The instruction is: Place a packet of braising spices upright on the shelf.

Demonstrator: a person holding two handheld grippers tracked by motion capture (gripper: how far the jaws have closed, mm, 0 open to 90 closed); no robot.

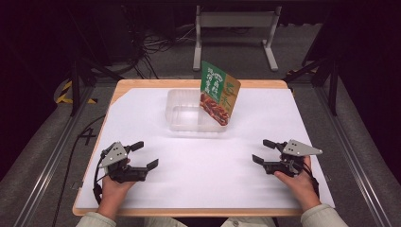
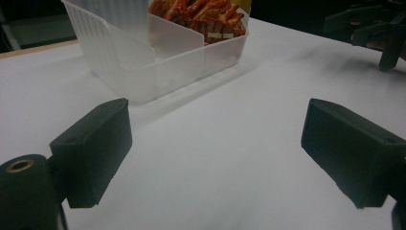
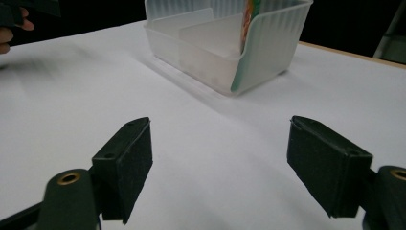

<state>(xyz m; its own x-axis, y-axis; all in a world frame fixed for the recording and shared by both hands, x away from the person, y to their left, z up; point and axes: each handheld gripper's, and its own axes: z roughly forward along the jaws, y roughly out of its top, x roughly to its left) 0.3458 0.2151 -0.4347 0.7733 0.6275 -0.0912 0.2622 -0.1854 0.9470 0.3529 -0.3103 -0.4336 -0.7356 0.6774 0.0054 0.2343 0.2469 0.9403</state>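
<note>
A white-topped table [image 1: 198,179] with a wooden rim carries everything. Toward its far edge, about midway between the left and right edges, sits a clear plastic bin [image 1: 182,118], a shallow rectangular tub with ribbed walls and inner dividers; its long axis runs parallel to the far edge. In the bin's right end stands a snack pouch [image 1: 218,92], green and white at the top with white lettering and a picture of red-orange strips across its lower half. The pouch stands on its bottom edge, its long axis nearly upright and its top tilted slightly toward the far left corner, printed face turned toward the near edge. Seen from the right gripper view, the pouch [image 3: 249,19] presses flat against the bin's end wall.

Near the near left corner, the left gripper [image 1: 144,155] is held in a hand, jaws spread wide with nothing between them, aimed toward the bin. Near the near right corner, the right gripper [image 1: 261,151] is likewise spread wide and empty, pointing left and inward. Both are well apart from the bin.
</note>
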